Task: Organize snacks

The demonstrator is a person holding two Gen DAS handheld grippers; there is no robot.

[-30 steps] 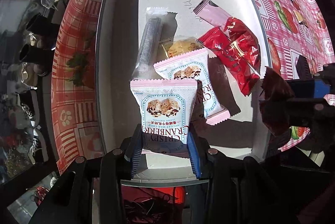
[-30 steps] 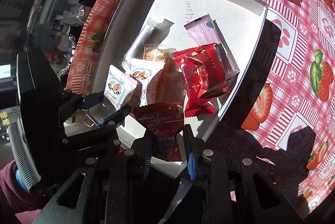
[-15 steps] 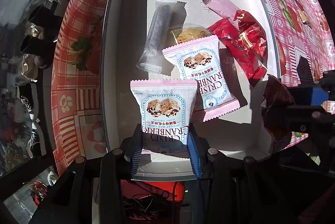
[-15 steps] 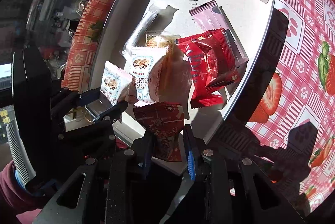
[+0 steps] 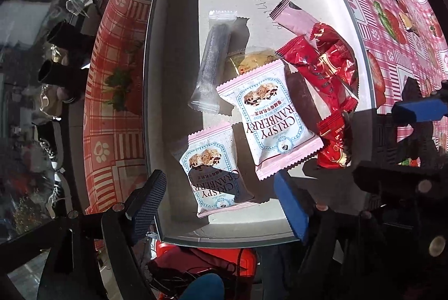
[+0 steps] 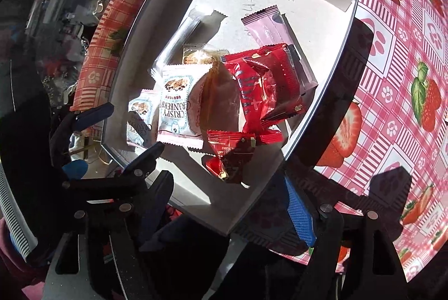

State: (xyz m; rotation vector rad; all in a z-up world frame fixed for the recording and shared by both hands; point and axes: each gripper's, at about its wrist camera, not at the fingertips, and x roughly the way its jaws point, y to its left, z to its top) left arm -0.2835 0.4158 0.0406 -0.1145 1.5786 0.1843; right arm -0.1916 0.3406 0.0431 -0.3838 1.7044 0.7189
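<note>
Both my grippers have let go since a second ago. The left gripper (image 5: 218, 202) was clamped on a cranberry crisp packet (image 5: 214, 169); now its jaws are opening wide, and the packet lies loose between them on the floor of the white box (image 5: 156, 53), close to the box's near edge, neither pad pressing it. A second cranberry crisp packet (image 5: 270, 118) lies just beyond it, toward the middle of the box.

The right gripper (image 6: 226, 204) had pinched a small red packet (image 6: 229, 153); its jaws are opening too, with nothing in their grip, and the packet now rests in the box near the near-right edge, just beside the pile of red wrappers (image 6: 266, 84). The clear tube packet (image 5: 211, 67) and pink bar (image 5: 294, 18) lie unmoved toward the far side.
</note>
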